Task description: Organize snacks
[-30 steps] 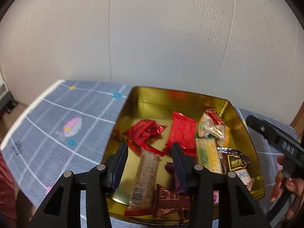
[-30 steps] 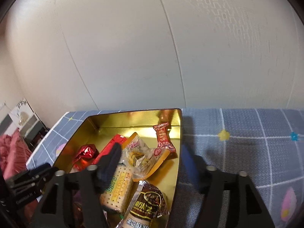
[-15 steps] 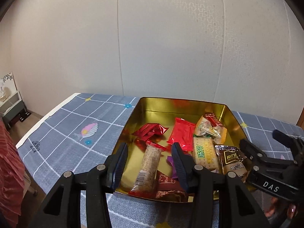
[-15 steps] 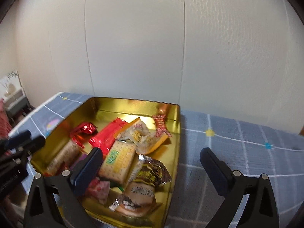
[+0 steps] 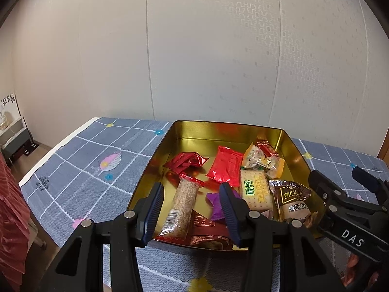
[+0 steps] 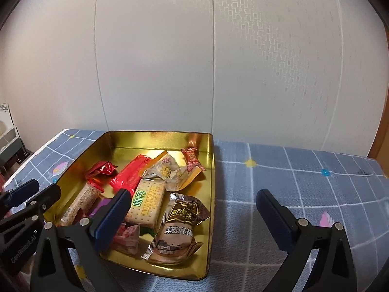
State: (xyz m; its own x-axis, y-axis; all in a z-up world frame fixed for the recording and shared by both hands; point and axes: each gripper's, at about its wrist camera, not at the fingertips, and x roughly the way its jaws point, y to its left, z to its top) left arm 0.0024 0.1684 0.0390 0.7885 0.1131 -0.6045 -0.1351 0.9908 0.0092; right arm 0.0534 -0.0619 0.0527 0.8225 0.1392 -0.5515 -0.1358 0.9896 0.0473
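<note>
A gold tin [image 5: 228, 127] sits on the blue-grey checked tablecloth [image 5: 97, 160] and holds several wrapped snacks. Among them are a sesame bar [image 5: 186, 206], a red packet [image 5: 226, 168], a biscuit pack [image 5: 255, 191] and a brown sesame packet [image 5: 291, 199]. My left gripper [image 5: 192, 209] hangs open above the tin's near edge, its pads touching nothing. In the right wrist view my right gripper [image 6: 194, 202] stands wide open over the tin's [image 6: 158, 136] near right corner, empty, with the brown packet [image 6: 180, 228] below it. Each gripper also shows in the other's view.
A pale wall rises just behind the table. The cloth [image 6: 304, 182] stretches right of the tin. The table's left edge [image 5: 56, 148] drops to the floor, where a small cabinet [image 5: 14, 136] stands. Red fabric [image 5: 12, 219] hangs at the near left.
Both grippers have drawn back from the tin, which now looks smaller and farther off. The right jaws have opened wide. The left jaws kept their gap.
</note>
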